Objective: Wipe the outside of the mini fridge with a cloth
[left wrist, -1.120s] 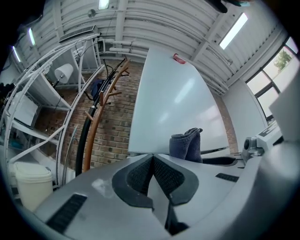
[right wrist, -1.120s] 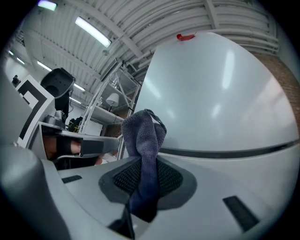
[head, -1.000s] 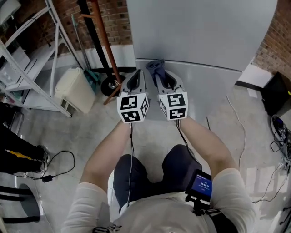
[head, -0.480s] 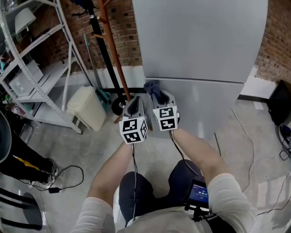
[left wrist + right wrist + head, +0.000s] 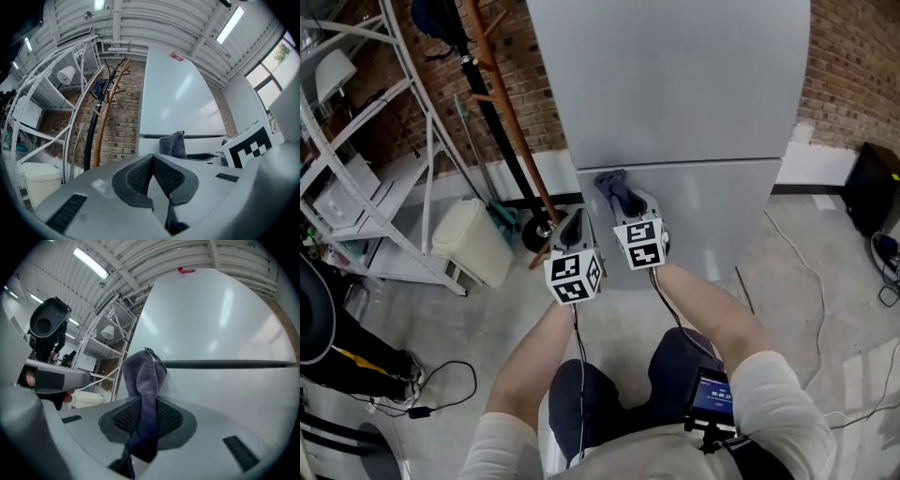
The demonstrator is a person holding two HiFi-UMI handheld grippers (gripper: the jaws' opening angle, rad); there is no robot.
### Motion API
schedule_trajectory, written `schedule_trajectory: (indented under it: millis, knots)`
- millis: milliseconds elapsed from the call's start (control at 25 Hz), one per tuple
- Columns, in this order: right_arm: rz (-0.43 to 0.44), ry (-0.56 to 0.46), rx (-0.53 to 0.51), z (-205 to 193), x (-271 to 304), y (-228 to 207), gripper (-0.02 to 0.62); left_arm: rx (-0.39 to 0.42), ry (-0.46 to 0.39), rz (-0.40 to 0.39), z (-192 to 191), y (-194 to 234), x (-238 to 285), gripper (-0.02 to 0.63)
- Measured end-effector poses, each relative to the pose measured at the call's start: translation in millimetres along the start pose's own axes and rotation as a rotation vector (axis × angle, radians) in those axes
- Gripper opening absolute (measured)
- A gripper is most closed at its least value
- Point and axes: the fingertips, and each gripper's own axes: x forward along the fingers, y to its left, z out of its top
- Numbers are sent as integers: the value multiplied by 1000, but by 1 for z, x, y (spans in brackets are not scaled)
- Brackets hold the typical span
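Note:
The grey fridge (image 5: 675, 84) stands straight ahead, with a dark seam between its upper and lower doors (image 5: 225, 364). My right gripper (image 5: 623, 199) is shut on a grey-blue cloth (image 5: 144, 380), whose bunched top (image 5: 611, 181) rests against the lower door just under the seam. The left gripper (image 5: 572, 228) hangs beside it to the left, shut and empty, short of the fridge. From the left gripper view the cloth (image 5: 172, 143) and the fridge (image 5: 180, 101) show ahead.
A white metal shelf rack (image 5: 366, 141) stands at the left, with a cream bin (image 5: 473, 239) at its foot. A wooden coat stand (image 5: 511, 122) leans by the brick wall (image 5: 853, 66). Cables (image 5: 802, 272) trail on the floor to the right.
Both grippers have shifted a little nearer the fridge and the view has tilted up. The cloth now sits at the top of the lower door, just below the seam.

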Motion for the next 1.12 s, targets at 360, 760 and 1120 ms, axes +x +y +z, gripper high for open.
schedule_trajectory:
  millis: [360,760,1120]
  knots:
    - [-84,13,-28,-6,-42,-74,86,-36,6,-98,-8,-68,26,3]
    - [-199,31,-34,-18,-86,-164,86,-60,8,-175,-16,-125,46,3]
    - [-284,37,-28,-31,-122,-230,86,-75,32,-198,-27,-153,59,3]
